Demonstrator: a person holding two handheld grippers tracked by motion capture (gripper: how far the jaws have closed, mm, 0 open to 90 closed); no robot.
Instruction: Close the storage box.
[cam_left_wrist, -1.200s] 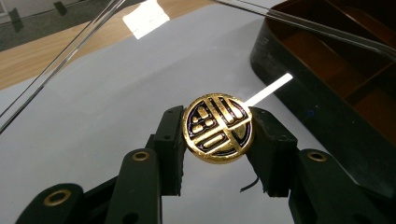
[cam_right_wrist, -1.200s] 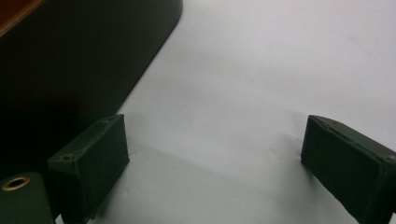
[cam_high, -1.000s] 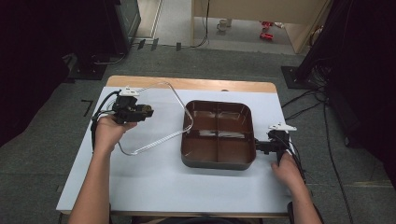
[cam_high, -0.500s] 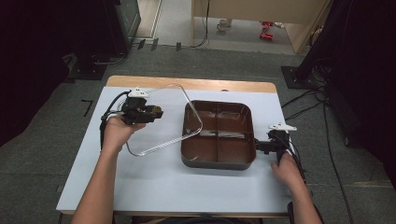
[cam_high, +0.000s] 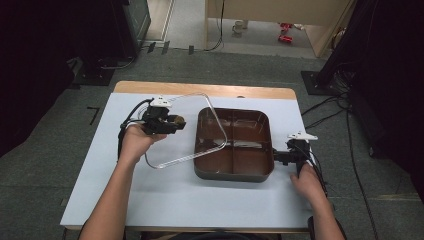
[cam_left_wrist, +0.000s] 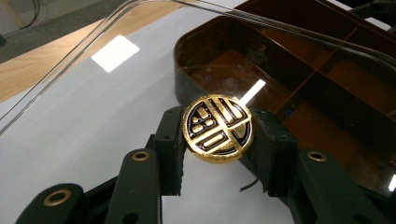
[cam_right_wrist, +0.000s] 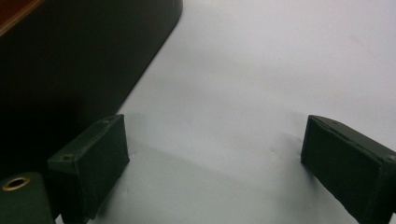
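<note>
Here left tool (cam_left_wrist: 217, 140) clamps round gold knob (cam_left_wrist: 217, 129) of clear lid (cam_high: 186, 131); right tool (cam_right_wrist: 215, 163) agape, empty

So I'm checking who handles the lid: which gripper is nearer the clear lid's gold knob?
Left. The left gripper is shut on the gold knob; the right gripper sits open beside the brown tray, right of it.

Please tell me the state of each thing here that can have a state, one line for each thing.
Clear plastic lid: off the box, lifted, partly over its left side.
Round gold knob: clamped between jaws.
Brown compartment box: uncovered, empty.
Left gripper: shut on knob.
Right gripper: open, beside the box.
</note>
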